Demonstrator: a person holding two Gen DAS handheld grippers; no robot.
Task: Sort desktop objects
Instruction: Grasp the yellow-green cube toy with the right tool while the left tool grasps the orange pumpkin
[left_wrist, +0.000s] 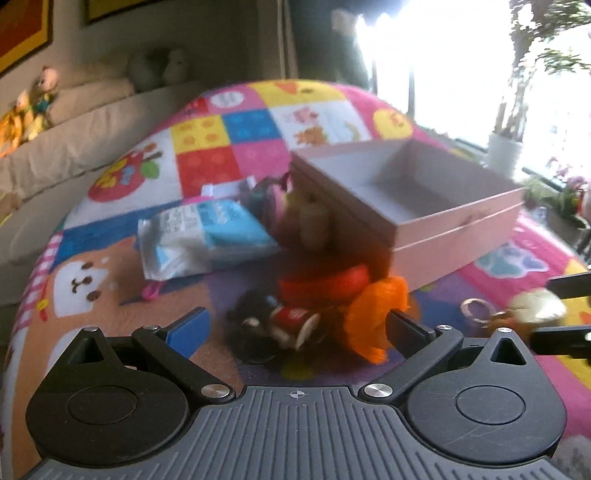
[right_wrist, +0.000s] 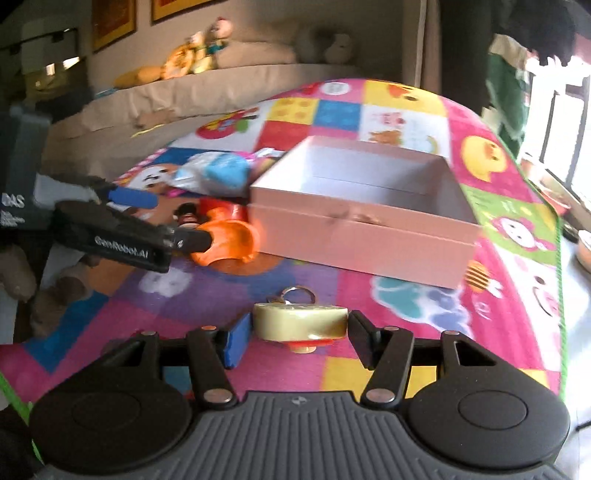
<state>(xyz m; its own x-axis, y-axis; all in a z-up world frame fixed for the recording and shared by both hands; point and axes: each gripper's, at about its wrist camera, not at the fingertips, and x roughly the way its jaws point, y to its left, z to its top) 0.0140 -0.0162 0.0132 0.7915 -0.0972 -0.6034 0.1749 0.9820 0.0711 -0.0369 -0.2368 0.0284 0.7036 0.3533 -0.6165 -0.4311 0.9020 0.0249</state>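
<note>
Pink box (right_wrist: 364, 229) sits on mat; left gripper (left_wrist: 295, 328) spread wide around orange toy (left_wrist: 373, 321), right gripper (right_wrist: 299, 338) spread w/ gold keychain (right_wrist: 300, 323) between fingers.

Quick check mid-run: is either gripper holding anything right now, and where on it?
The right gripper brackets the cream keychain charm at its two side edges; a firm clamp cannot be told. The left gripper is open around the orange-skirted doll, not gripping.
</note>
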